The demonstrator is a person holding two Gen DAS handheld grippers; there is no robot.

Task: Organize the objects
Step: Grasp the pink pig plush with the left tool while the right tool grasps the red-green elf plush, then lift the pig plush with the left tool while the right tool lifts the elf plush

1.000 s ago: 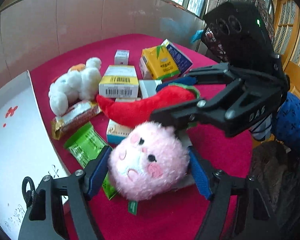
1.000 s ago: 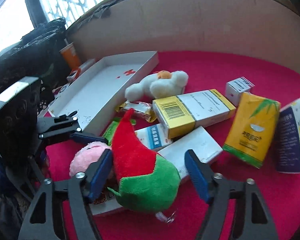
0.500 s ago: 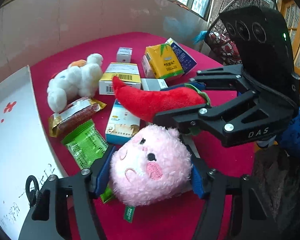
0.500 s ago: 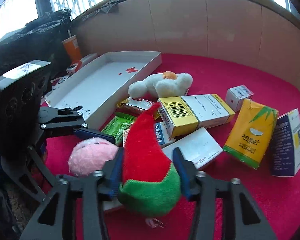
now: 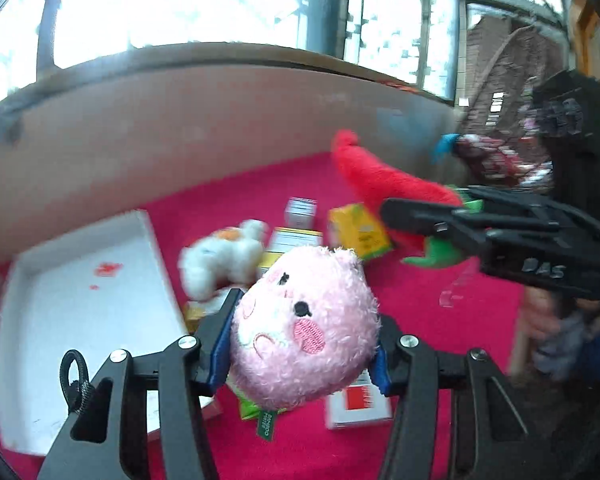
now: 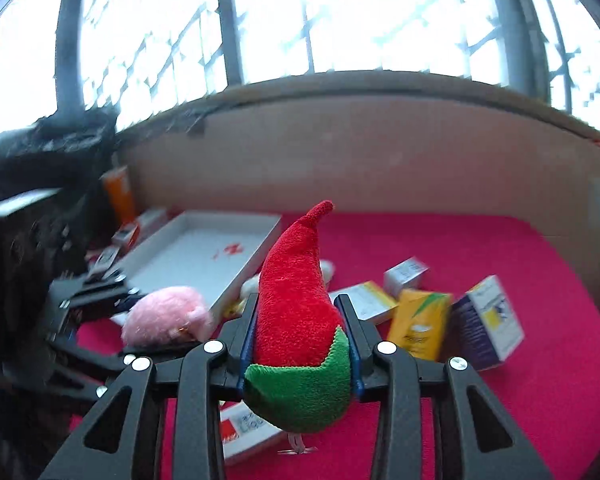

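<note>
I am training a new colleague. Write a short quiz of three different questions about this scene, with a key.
1. True or false: the left hand-held gripper is shut on the pink plush toy.
2. What does the right hand-held gripper hold: A, a yellow box; B, the red chili toy; C, a cup?
3. Fill in: the white tray lies on a ___ cloth.

Key: 1 true; 2 B; 3 red.

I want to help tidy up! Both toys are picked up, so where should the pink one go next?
Probably carry the pink plush a little to the left, over the white tray. The left gripper is shut on it, lifted above the red cloth, and the tray lies open just beside it.
</note>
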